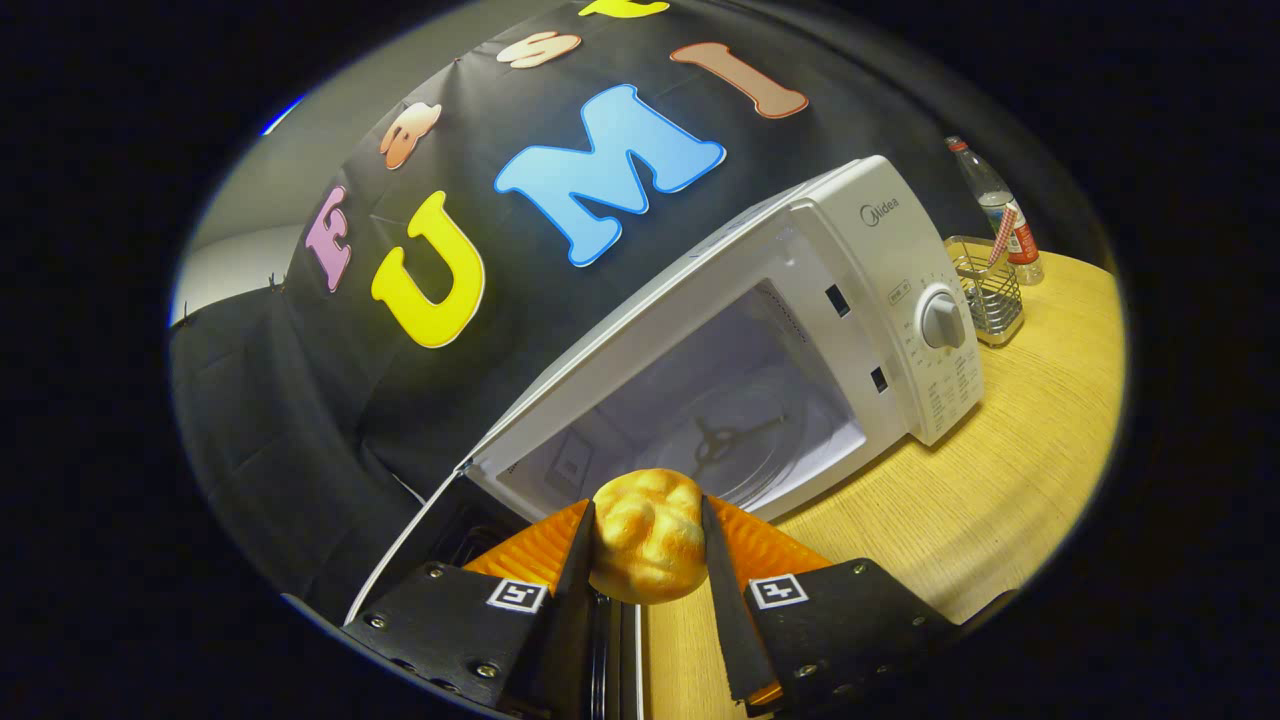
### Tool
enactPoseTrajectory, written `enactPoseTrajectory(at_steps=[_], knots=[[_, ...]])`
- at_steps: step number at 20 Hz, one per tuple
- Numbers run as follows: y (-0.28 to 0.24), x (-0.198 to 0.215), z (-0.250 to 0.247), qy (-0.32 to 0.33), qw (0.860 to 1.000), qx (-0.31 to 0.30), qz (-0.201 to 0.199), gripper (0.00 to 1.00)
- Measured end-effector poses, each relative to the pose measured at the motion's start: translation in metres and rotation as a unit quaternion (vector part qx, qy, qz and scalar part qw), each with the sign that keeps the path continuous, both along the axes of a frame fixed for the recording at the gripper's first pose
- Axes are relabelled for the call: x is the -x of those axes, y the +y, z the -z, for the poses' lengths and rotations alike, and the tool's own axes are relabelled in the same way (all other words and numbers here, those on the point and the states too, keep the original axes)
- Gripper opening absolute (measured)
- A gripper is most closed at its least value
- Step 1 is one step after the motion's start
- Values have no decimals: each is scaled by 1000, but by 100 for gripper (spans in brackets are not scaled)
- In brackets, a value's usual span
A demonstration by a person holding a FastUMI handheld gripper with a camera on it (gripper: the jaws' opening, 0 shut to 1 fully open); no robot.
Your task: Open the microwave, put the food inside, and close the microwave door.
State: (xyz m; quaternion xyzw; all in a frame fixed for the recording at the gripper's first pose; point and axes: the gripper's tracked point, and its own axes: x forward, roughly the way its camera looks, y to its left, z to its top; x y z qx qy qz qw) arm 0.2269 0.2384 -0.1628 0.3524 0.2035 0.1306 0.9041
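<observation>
A pale golden bread roll point(648, 535), lumpy and rounded, sits clamped between the two fingers of the gripper point(648, 530), one finger pressing on each of its sides, so the claw is grasping the roll; the roll hangs just in front of the open mouth of the microwave point(860, 290), not yet inside the cavity; beyond it the white cavity shows a round glass turntable point(745, 435) with its hub visible through the glass; the microwave door point(420, 530) is swung wide open beside the left finger, seen nearly edge-on as a thin pale line with a dark panel below it; the control panel to the right of the cavity carries a round dial point(942, 320) and two dark latch slots along the frame; the whole oven stands on a light wooden table point(1000, 500); past the microwave's right side a wire mesh holder point(985, 290) stands on the table, and just behind it an upright clear plastic bottle point(995, 205) with a red label; the whole scene appears tilted.
</observation>
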Motion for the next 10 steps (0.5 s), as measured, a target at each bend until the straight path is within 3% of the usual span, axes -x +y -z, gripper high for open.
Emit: enactPoseTrajectory(at_steps=[10], knots=[[19,-54,37,19,999,-5,29,59]])
